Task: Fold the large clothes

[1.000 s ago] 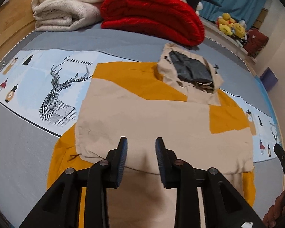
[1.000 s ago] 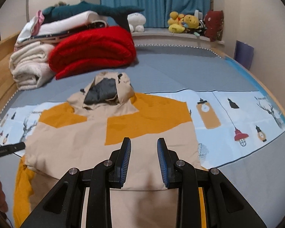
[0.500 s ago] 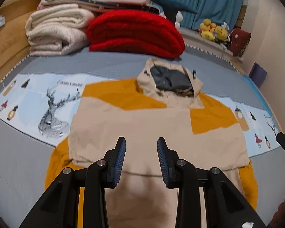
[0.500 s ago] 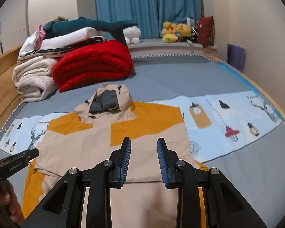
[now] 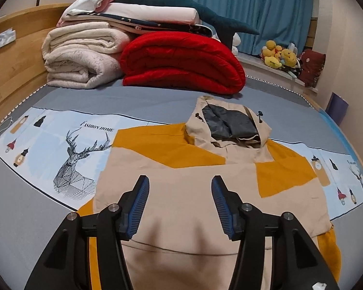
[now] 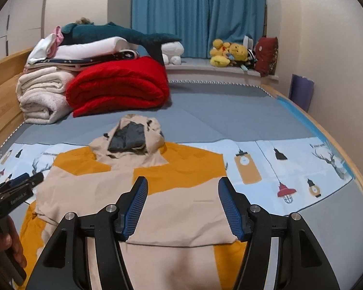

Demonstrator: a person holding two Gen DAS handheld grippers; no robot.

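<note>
The beige and orange hoodie (image 5: 181,193) is lying flat on the bed (image 5: 157,101), grey sheet showing around it. The left gripper (image 5: 180,200) and right gripper (image 6: 182,205) are hovering above it, tilting down, jaws just opening, holding nothing.

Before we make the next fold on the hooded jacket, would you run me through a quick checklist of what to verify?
1. Left gripper empty, jaws just opened: ok.
2. Right gripper empty, jaws just opened: ok.
3. Hooded jacket lying flat on the bed: ok.
4. Bottom part already folded up over the body, fold edge fairly straight: ok.
5. Hood lying flat: ok.
6. Sleeves tucked evenly: cannot tell.
</note>
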